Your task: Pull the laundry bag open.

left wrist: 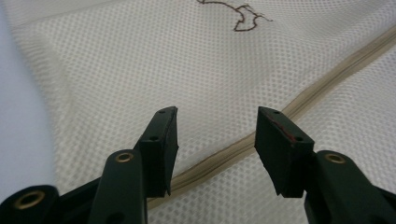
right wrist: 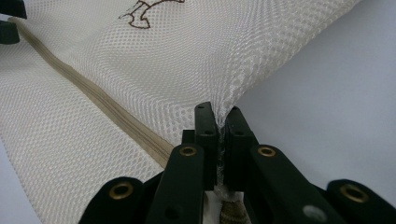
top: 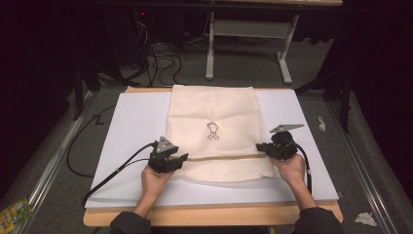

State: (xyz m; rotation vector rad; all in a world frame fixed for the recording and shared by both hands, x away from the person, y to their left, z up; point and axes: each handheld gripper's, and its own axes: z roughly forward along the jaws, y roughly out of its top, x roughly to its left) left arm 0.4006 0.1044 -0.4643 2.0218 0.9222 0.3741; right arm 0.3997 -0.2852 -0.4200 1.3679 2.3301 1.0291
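Mesh bag (right wrist: 154,60) edge — hidden between right tongs (right wrist: 221,122)

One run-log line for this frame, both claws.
left claw: open over zipper | right claw: shut on mesh bag edge | bag flat on white board

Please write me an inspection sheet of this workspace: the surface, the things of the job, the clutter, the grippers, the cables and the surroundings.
Surface: white board on a wooden table, flat.
Job's things: cream mesh bag lying flat, zipper running across near its front end, small brown emblem in the middle.
Clutter: nothing seen on the board.
Grippers: left gripper open over the zipper, pads not on the mesh; right gripper shut on the bag's edge, mesh pinched and lifted.
Cables: one black cable trails from the left gripper off the board; another loops by the right hand.
Surroundings: floor with crumpled scraps, a green packet, tangled cables, a grey table frame.
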